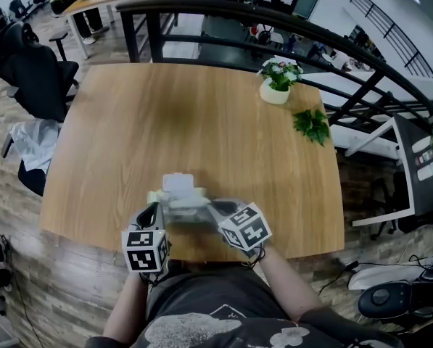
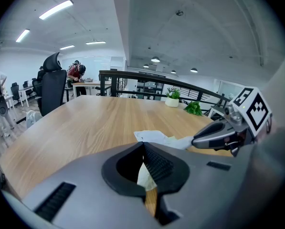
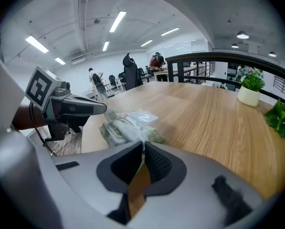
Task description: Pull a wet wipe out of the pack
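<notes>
The wet wipe pack (image 1: pixel 181 193), pale green and white with its lid flipped up, lies near the front edge of the wooden table (image 1: pixel 201 114). My left gripper (image 1: pixel 157 210) is at the pack's left end. Its jaws are shut, with a pale strip of the pack's edge (image 2: pixel 145 176) pinched between them. My right gripper (image 1: pixel 215 207) is at the pack's right end, jaws shut, and a green sliver of the pack (image 3: pixel 132 128) reaches into them. From the left gripper view, the right gripper (image 2: pixel 195 140) touches the pack (image 2: pixel 156 138). In the right gripper view, the left gripper (image 3: pixel 103 109) meets the pack's far end.
A white pot of flowers (image 1: pixel 278 80) and a green sprig (image 1: pixel 312 125) sit at the table's far right. A black railing (image 1: pixel 238 13) runs behind the table. A dark office chair (image 1: pixel 35 71) stands to the left. The person's body is against the front edge.
</notes>
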{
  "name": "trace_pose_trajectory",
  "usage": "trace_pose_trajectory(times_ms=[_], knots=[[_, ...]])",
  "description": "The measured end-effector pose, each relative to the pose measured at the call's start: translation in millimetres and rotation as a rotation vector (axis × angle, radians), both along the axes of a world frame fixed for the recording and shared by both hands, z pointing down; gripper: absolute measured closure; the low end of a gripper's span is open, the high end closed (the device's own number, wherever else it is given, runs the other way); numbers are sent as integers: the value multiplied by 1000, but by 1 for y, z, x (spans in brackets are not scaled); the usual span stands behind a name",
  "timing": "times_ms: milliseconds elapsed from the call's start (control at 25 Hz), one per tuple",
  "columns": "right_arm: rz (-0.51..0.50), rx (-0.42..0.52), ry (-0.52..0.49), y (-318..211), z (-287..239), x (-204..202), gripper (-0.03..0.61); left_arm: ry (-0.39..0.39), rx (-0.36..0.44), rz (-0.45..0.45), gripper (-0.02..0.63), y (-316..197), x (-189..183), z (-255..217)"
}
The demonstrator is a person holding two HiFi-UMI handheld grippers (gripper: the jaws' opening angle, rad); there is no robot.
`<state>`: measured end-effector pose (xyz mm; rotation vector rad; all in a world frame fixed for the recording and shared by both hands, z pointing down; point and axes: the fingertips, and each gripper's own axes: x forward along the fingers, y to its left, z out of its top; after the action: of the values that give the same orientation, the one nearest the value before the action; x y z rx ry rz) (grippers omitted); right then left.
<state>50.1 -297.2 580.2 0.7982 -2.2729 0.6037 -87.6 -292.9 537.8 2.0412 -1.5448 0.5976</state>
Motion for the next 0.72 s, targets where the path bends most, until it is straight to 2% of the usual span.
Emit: trace_pose_trajectory(times_ms=[720], knots=[[43, 0, 10, 1, 0, 21, 543, -11, 8, 14, 598, 1, 3, -1]])
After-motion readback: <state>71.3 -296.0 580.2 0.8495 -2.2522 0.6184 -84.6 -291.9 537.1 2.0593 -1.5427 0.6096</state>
